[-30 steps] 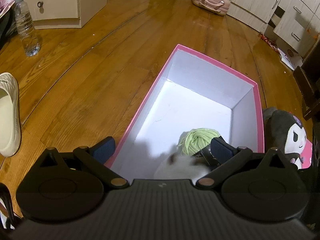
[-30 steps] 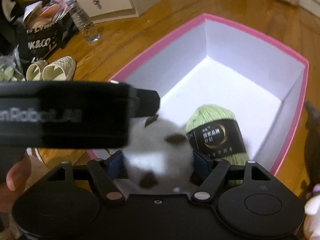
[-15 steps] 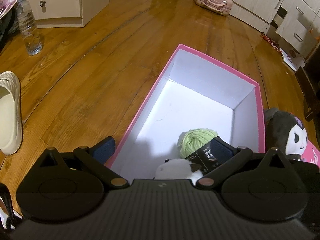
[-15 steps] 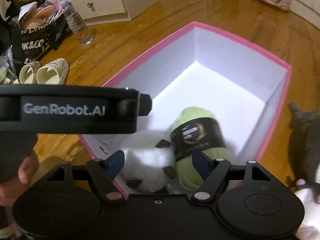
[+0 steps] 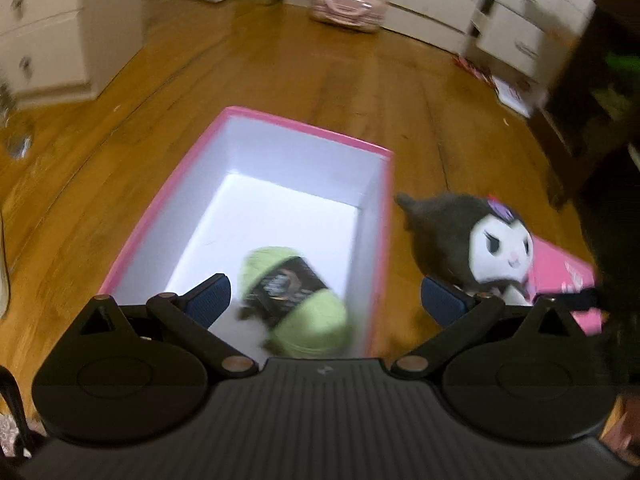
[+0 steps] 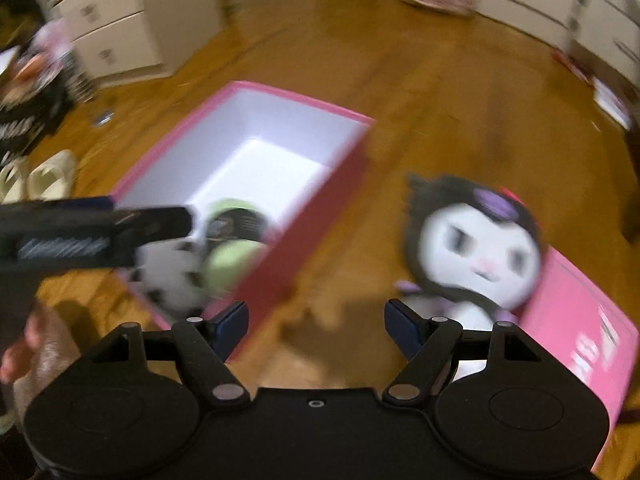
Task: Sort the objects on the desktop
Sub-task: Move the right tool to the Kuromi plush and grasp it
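Above the floor [image 5: 280, 60] we hold both grippers w/ fingers spread, nothing btwn them: left gripper [image 5: 324, 298] over the pink box [image 5: 304, 132], right gripper [image 6: 316, 320] btwn box & plush doll [image 6: 480, 248]. Green yarn [image 5: 296, 292] + white plush [image 6: 168, 276] lie in the box.

text: none readable | yarn [image 5: 294, 294] black label: print blurred, unreadable | left gripper [image 6: 100, 236] side: white lettering smeared, unreadable | pink lid [image 6: 592, 344]: white lettering at edge, cut off and blurred
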{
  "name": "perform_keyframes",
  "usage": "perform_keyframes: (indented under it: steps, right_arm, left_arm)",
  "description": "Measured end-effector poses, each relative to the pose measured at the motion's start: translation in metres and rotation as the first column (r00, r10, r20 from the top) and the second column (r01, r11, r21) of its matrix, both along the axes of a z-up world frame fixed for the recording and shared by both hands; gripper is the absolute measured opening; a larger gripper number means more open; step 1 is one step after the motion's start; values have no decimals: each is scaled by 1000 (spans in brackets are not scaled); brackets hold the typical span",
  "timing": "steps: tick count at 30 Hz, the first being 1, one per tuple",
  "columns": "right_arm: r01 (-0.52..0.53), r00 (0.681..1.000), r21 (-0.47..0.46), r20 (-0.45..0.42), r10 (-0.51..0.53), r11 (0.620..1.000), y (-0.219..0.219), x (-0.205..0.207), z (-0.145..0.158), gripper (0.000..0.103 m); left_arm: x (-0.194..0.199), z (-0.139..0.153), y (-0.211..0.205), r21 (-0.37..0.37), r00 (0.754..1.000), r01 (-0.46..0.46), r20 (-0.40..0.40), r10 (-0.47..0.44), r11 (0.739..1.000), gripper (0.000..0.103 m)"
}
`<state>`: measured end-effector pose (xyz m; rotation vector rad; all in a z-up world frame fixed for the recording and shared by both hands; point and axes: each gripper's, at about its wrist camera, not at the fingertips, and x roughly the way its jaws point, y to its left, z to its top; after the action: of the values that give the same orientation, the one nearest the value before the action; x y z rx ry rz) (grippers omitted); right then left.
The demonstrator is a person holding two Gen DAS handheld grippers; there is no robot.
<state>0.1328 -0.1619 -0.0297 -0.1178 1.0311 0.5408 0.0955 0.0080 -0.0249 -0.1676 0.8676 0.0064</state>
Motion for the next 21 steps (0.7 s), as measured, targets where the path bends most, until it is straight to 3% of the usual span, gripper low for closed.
perform_keyframes:
  steps: [2,5,7,9,13,16,21]
  right_arm:
    - [31,999,10,-30,-31,999,-20,13,-12,79]
    - [75,997,40,-18,-75,996,-39,26,-31,78]
    - [118,993,65,13,-119,991,-54,31,-42,77]
    - [169,986,86,-17,-168,982,-65,34,-51,77]
    - [205,979,86,-21,-204,975,-74,42,-58,78]
    - [199,980,95,-9,-199,975,-71,50,-60,78]
    - [225,973,84,-67,-219,971,-64,63,-69,79]
  left_arm:
    - [-2,1,-35,60,1000,19,5,-19,998,103]
    - [0,-1,-73,38,988,153,-3,-153,987,103]
    - [5,-2,-86,88,985,174,-14,-173,981,103]
    - [10,-5,-95,139,983,183,-19,-182,973,103]
    - [23,-14,-95,175,980,199,-52,-193,964,103]
    - [35,-16,-79,148,979,198,-84,-187,969,103]
    - [45,-14,-43,73,986,144,-100,-137,987,103]
